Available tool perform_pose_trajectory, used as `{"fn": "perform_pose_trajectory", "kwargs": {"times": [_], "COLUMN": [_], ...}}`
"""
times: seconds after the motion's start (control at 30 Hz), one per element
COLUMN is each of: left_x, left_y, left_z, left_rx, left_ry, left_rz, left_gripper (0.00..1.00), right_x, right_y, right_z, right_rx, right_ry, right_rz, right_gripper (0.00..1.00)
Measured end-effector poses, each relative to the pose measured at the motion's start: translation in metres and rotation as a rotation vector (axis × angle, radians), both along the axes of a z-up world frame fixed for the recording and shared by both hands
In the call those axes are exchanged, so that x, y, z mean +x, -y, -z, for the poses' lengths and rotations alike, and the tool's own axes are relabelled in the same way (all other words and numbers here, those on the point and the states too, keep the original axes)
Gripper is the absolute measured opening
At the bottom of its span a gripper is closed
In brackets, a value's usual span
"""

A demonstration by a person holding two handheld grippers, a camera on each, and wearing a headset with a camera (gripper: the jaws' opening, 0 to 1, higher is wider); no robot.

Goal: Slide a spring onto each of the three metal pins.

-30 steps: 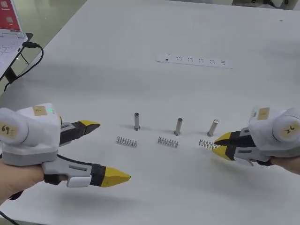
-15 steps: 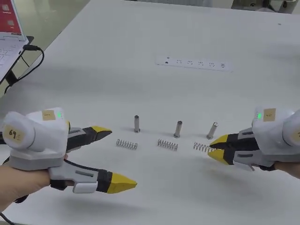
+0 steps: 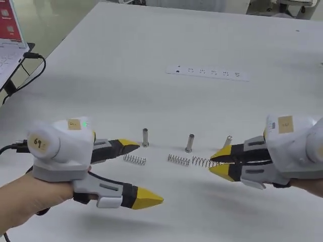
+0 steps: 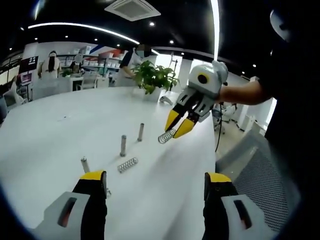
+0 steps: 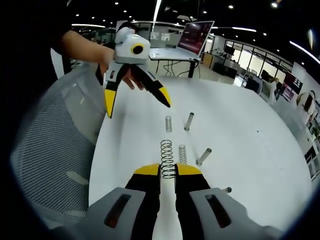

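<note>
Three short metal pins stand in a row on the white table: left pin (image 3: pixel 145 137), middle pin (image 3: pixel 190 143), right pin (image 3: pixel 228 141). Two springs lie in front of them, one (image 3: pixel 134 160) by the left pin and one (image 3: pixel 178 160) by the middle pin. My right gripper (image 3: pixel 216 162) is shut on the end of a third spring (image 3: pixel 203 162), held just off the table and pointing left. In the right gripper view that spring (image 5: pixel 168 157) sticks out from the shut tips (image 5: pixel 168 172). My left gripper (image 3: pixel 144 174) is open near the left spring, holding nothing.
A white power strip (image 3: pixel 208 73) lies farther back on the table (image 3: pixel 151 50). A laptop (image 3: pixel 7 30) and a black cable (image 3: pixel 30 60) sit at the far left edge. In the left gripper view, chairs and a plant (image 4: pixel 155 77) lie beyond the table.
My right gripper has lifted the right-hand spring and carried it left, to beside the middle spring. My left gripper has moved right, closer to the left pin and spring.
</note>
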State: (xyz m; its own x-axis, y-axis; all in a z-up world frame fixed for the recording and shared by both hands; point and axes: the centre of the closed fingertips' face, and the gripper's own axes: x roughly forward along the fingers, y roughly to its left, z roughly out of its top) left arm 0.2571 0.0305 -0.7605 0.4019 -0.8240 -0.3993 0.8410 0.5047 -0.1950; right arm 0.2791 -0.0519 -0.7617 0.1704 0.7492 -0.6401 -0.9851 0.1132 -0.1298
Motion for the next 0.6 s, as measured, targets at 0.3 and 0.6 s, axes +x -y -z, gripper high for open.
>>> {"fn": "perform_pose_trajectory", "kwargs": {"times": [0.3, 0.6], "left_x": [0.002, 0.005], "left_y": [0.021, 0.040], "left_z": [-0.009, -0.016], "left_rx": [-0.040, -0.074], "left_ry": [0.019, 0.036], "left_rz": [0.031, 0.066], "left_gripper": [0.67, 0.56], "right_x": [-0.011, -0.021], "right_y": [-0.008, -0.017], "right_z": [-0.001, -0.006], "right_rx": [-0.001, 0.014], "right_ry": [0.005, 0.009], "right_rz": [-0.042, -0.086], "right_gripper": [0.08, 0.08]}}
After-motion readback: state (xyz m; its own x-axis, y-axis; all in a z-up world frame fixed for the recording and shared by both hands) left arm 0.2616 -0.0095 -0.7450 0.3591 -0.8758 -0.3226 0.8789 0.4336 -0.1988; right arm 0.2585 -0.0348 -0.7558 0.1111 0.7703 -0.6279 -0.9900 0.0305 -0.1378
